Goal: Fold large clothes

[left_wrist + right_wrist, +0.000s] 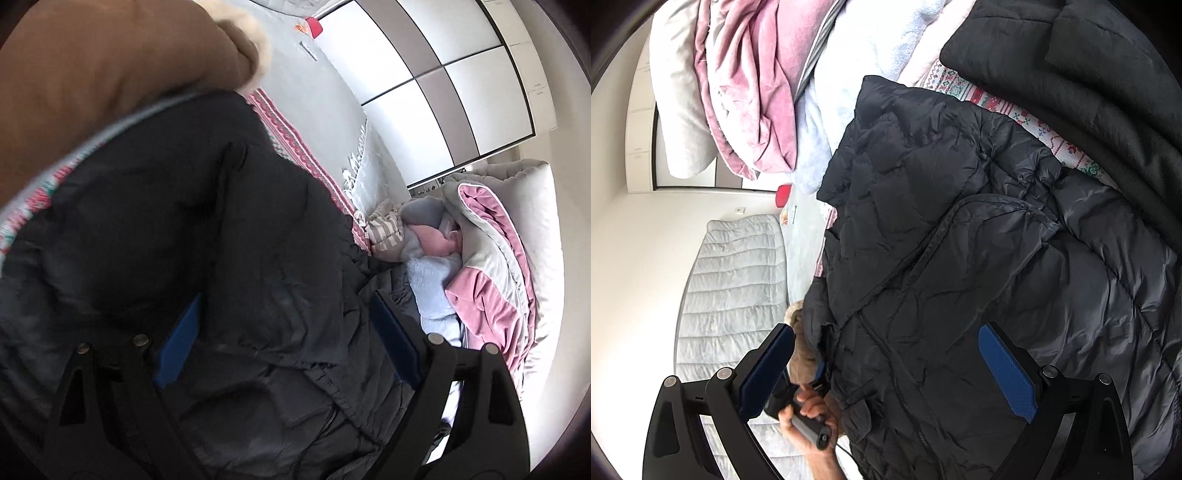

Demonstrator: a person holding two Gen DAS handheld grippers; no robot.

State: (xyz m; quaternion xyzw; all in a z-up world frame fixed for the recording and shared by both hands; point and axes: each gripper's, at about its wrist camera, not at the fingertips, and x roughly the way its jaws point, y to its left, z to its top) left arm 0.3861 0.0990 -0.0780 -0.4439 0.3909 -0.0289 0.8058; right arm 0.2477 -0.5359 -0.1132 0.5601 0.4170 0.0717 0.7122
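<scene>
Bedroom, bed (325, 110) with pale grey sheet, patterned red-and-white blanket (295, 140) laid across it, everything heaped with clothes and bedding.

Nearest, left wrist view: left gripper (288, 332) with blue pads spread wide, black puffer jacket (221, 240) bulging between them; pads sit beside the fabric, not pinching it. Right wrist view: right gripper (886, 373) also spread wide, jacket (942, 258) lying across the gap, zipper and quilted panels facing up. Right pad (1008, 373) over the jacket, left pad at its edge. Just past that left pad, the person's hand (809, 417) grips the handle of the other gripper, next to a bit of tan fabric with fur trim.

Jacket lies on the patterned blanket on the bed, crumpled, not flat. Brown coat with cream fur edge (110, 66) beside it, upper left in left view. Second dark garment (1089, 92) beyond the jacket in right view.

Farther: pale blue fleece (436, 288), striped cloth (388, 229), pink-and-grey duvet (491, 258) bunched up. Small red object (314, 26) at far bed end. Wardrobe with white and grey panels (443, 74) behind.
</scene>
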